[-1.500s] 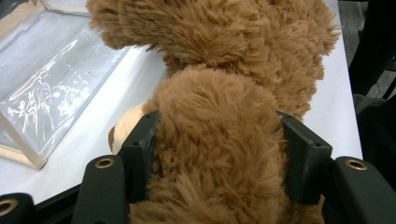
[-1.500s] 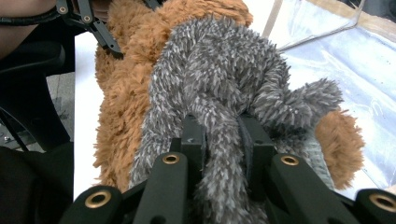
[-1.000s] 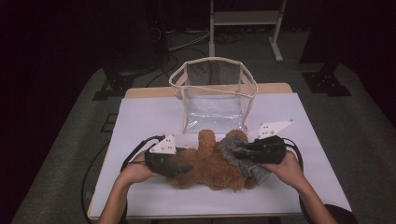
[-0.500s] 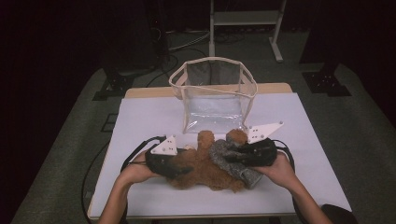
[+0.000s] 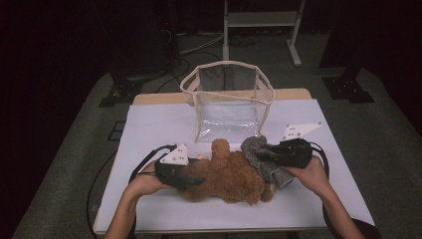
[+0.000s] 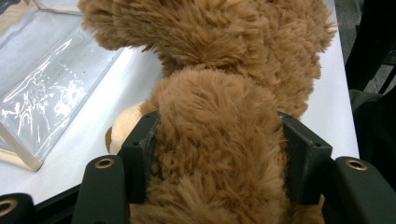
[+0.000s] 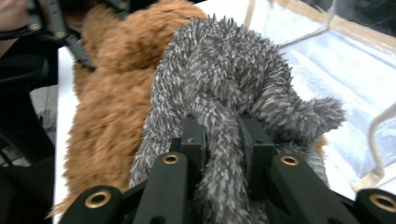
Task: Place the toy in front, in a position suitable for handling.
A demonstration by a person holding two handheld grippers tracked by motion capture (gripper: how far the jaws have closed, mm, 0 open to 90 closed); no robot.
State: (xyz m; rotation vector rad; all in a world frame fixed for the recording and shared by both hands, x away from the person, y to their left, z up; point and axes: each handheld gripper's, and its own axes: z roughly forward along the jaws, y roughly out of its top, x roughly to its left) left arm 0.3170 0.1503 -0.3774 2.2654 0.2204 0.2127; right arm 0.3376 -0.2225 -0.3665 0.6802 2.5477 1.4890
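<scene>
A brown plush toy (image 5: 226, 174) lies on the white table (image 5: 159, 124) in front of a clear bag (image 5: 229, 102). My left gripper (image 5: 195, 179) is shut on a thick brown limb at its left end; in the left gripper view my left gripper (image 6: 219, 144) squeezes that fur of the brown plush toy (image 6: 219, 46) between both pads. A grey plush toy (image 5: 260, 155) rests against the brown one's right side. My right gripper (image 5: 266, 155) is shut on it; in the right gripper view my right gripper (image 7: 222, 135) pinches a narrow strip of the grey plush toy (image 7: 219, 70).
The clear bag with a beige rim stands open at the table's middle back, also seen as the clear bag (image 6: 46, 93) and the clear bag (image 7: 336, 60). Bare white table (image 5: 323, 199) lies on both sides. Cables trail off the left edge. A metal stand (image 5: 259, 20) is on the floor behind.
The right gripper drifted left over the brown toy, then came back right, carrying the grey toy with it. The left gripper and the brown toy stayed put.
</scene>
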